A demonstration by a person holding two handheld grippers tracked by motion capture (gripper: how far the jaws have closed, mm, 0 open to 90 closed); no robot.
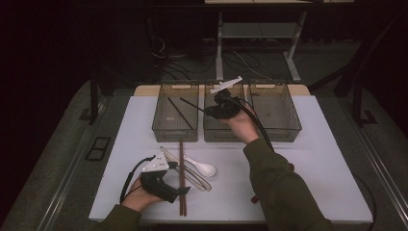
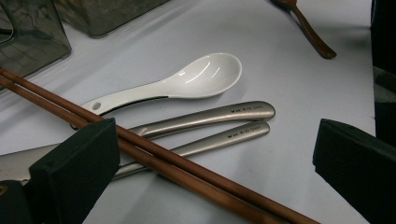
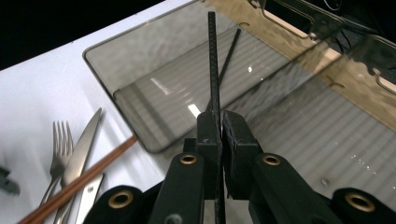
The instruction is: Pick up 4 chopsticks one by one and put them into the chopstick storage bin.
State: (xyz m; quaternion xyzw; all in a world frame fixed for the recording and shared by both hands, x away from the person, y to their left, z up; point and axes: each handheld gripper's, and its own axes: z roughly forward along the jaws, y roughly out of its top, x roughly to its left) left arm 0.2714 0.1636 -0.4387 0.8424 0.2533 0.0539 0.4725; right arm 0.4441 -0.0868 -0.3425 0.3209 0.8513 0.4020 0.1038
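My right gripper (image 1: 210,111) hovers over the back bins, shut on a thin black chopstick (image 1: 192,104) that points left over the left bin (image 1: 175,133). In the right gripper view the pads (image 3: 209,133) pinch this chopstick (image 3: 213,56) above the bin's floor, where a second black chopstick (image 3: 229,53) lies. At the front left my left gripper (image 1: 184,191) rests on the table, open. Its jaws stand wide apart, and a pair of brown chopsticks (image 2: 154,156) runs between them, close to the left jaw.
Three smoky plastic bins stand in a row at the back, with the middle bin (image 1: 221,135) and the right bin (image 1: 281,118) beside the left one. A white spoon (image 2: 196,79), metal cutlery handles (image 2: 219,116), a fork (image 3: 58,149) and a knife (image 3: 81,144) lie near the brown chopsticks. A brown spoon (image 2: 308,28) lies farther right.
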